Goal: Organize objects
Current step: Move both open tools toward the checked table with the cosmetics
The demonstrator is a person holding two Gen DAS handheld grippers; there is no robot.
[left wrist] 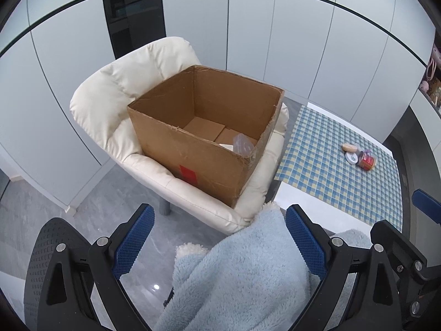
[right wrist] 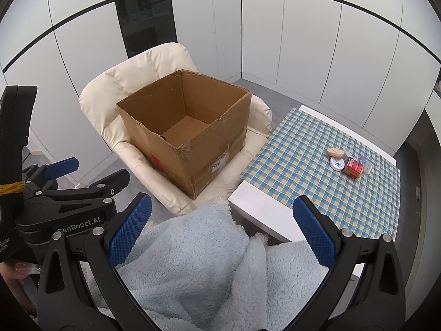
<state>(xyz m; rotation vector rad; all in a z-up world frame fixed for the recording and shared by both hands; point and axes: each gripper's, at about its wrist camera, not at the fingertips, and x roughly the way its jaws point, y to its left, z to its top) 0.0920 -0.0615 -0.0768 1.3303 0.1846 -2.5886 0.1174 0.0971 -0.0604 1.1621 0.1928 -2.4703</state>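
A brown box (left wrist: 204, 135) sits on a cream chair (left wrist: 110, 104). The top of the box is open. Inside it, near one corner, there is a clear bag (left wrist: 242, 144), but it is hard to tell what is in the bag.

A soft blue blanket (left wrist: 234, 281) hangs low in front of the chair. The left hand-held gripper (left wrist: 220, 237) has its two blue pads (left wrist: 132, 242) spread wide apart. The blanket lies between them, against the right pad, and nothing is squeezed. The right hand-held gripper (right wrist: 222, 231) is spread wide too, with the blanket bunched up between its pads, loose.

To the right of the chair is a white surface (right wrist: 253, 207) with a blue and yellow checked cloth (right wrist: 317, 182) on it. A red jar (right wrist: 354, 167) lies on its side on the cloth. Just beside it are a white lid (right wrist: 336, 163) and a tan round lid (right wrist: 335, 152).
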